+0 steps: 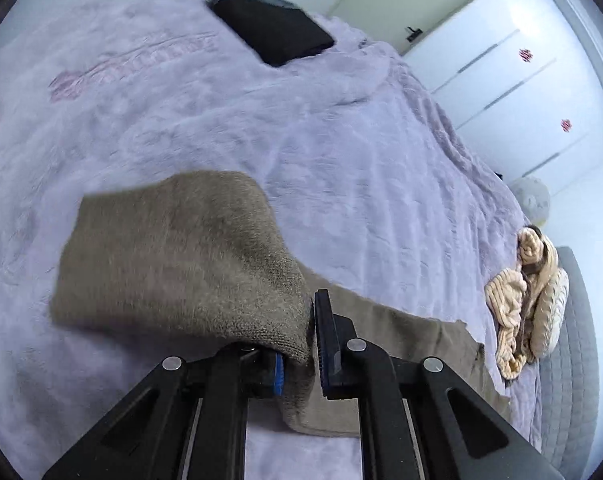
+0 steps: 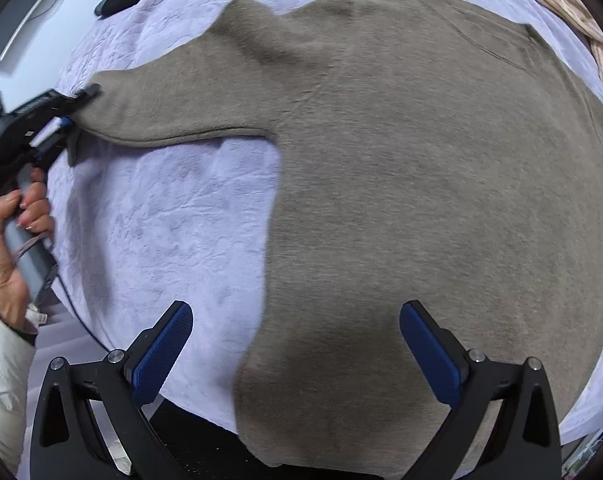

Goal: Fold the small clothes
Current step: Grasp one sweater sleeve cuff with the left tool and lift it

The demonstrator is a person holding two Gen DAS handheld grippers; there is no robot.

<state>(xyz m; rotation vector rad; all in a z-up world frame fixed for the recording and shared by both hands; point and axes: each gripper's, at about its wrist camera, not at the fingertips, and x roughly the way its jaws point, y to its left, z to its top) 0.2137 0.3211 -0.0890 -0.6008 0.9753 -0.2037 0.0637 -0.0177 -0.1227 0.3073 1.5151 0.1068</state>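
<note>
**Sleeve cuff pinched, right fingers wide**

The taupe sweater is lying spread flat on the lilac bedspread. My left gripper is clamping the cuff of its sleeve, the jaws pressing on the knit. My right gripper is hovering over the hem, jaws spread apart, gripping nothing. A beige knit is lying near the bed's edge.

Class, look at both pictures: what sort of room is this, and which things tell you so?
Most likely a bedroom. The brown sweater lies on a bed covered with a lilac blanket, a dark pillow lies at its far end, and a white wardrobe stands beside it.
</note>
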